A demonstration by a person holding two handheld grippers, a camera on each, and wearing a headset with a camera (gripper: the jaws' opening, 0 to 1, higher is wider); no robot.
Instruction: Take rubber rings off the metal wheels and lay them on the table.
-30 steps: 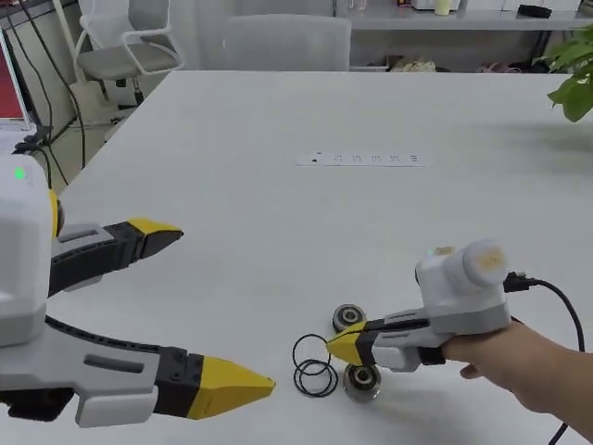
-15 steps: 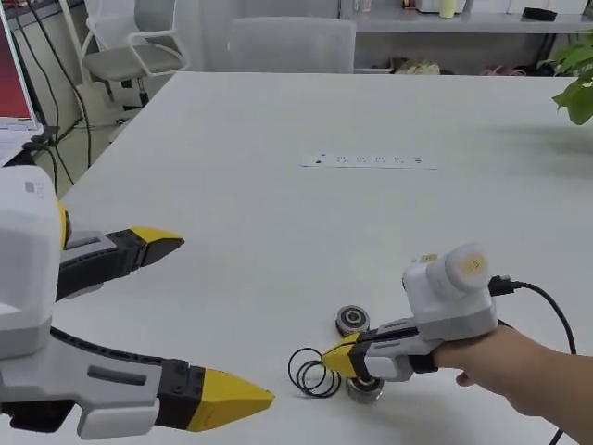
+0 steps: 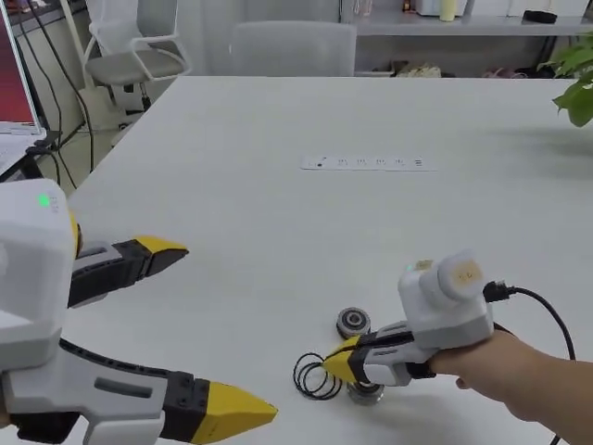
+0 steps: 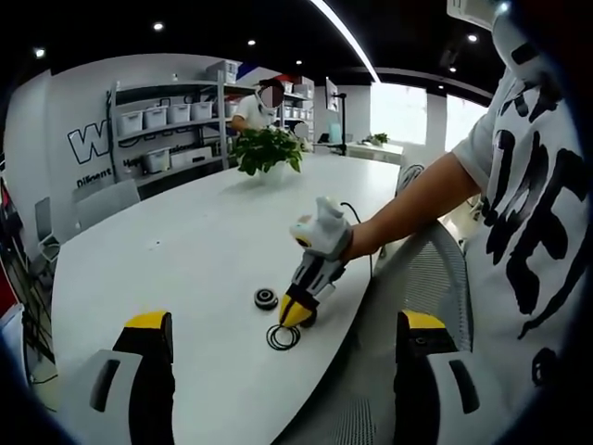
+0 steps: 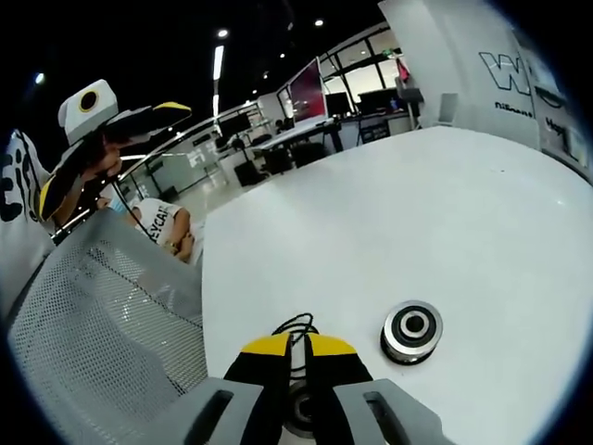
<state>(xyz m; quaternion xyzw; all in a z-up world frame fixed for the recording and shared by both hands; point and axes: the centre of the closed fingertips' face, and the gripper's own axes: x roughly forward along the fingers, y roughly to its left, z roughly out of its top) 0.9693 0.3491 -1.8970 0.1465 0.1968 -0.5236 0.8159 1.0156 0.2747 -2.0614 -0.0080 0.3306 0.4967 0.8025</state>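
Two metal wheels lie near the table's front edge: one (image 3: pixel 353 322) stands free, the other (image 3: pixel 368 393) sits partly under my right gripper (image 3: pixel 335 364). That gripper is shut, its yellow tips over a small pile of black rubber rings (image 3: pixel 313 378); whether a ring is pinched I cannot tell. In the right gripper view the shut jaws point at the rings (image 5: pixel 295 324), with one wheel (image 5: pixel 412 331) to the right and the other (image 5: pixel 298 408) beneath them. My left gripper (image 3: pixel 218 329) hovers wide open at the lower left, holding nothing. The left gripper view looks across at the rings (image 4: pixel 283 337) and a wheel (image 4: pixel 266 298).
A white power strip (image 3: pixel 366 162) lies mid-table. Office chairs (image 3: pixel 292 42) stand beyond the far edge, and a plant (image 3: pixel 576 83) is at the right. The right gripper's cable (image 3: pixel 547 306) trails right. A mesh chair (image 5: pixel 102 306) is beside the table.
The right gripper has shifted slightly toward me, its tips now over the ring pile. The wheels and rings have stayed put, and the left gripper remains open.
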